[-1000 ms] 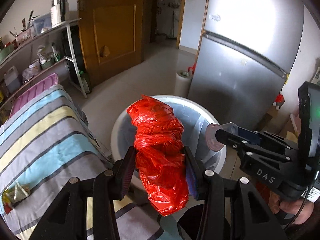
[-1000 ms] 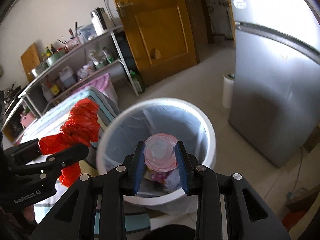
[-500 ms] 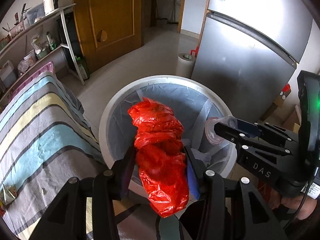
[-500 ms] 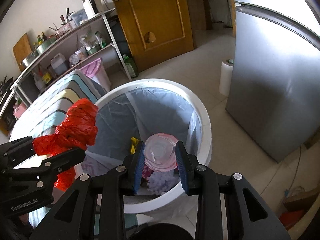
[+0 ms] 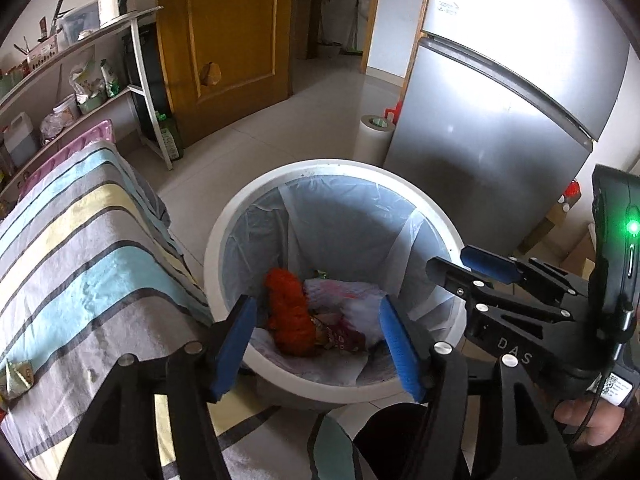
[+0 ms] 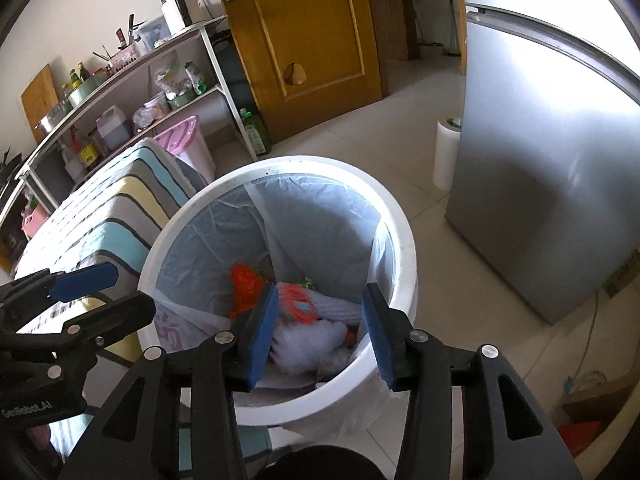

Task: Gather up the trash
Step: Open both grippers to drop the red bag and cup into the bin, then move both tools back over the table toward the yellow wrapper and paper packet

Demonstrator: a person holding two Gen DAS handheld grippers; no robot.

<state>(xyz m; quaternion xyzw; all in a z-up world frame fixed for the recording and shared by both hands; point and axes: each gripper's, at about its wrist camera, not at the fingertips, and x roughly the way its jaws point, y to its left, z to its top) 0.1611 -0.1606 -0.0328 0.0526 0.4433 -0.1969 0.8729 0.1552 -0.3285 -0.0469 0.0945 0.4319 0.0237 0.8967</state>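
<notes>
A white round trash bin [image 5: 224, 236] with a clear liner stands on the floor; it also shows in the right wrist view [image 6: 404, 240]. A crumpled red plastic bag [image 5: 288, 312] lies inside it among other trash, also seen in the right wrist view [image 6: 244, 284]. A pink lid [image 6: 298, 304] lies in the bin too. My left gripper [image 5: 318, 340] is open and empty above the bin's near rim. My right gripper [image 6: 320, 332] is open and empty above the bin, and shows at the right of the left wrist view [image 5: 476, 268].
A striped cloth-covered table [image 5: 72, 256] lies left of the bin, with a small wrapper [image 5: 16, 374] on it. A silver fridge [image 5: 504, 120] stands right, a white roll [image 5: 372, 140] beside it. Shelves [image 6: 132, 80] and a wooden door [image 6: 312, 40] are behind.
Both grippers opened. The red bag dropped from my left gripper into the bin, and the pink lid dropped from my right gripper into the bin.
</notes>
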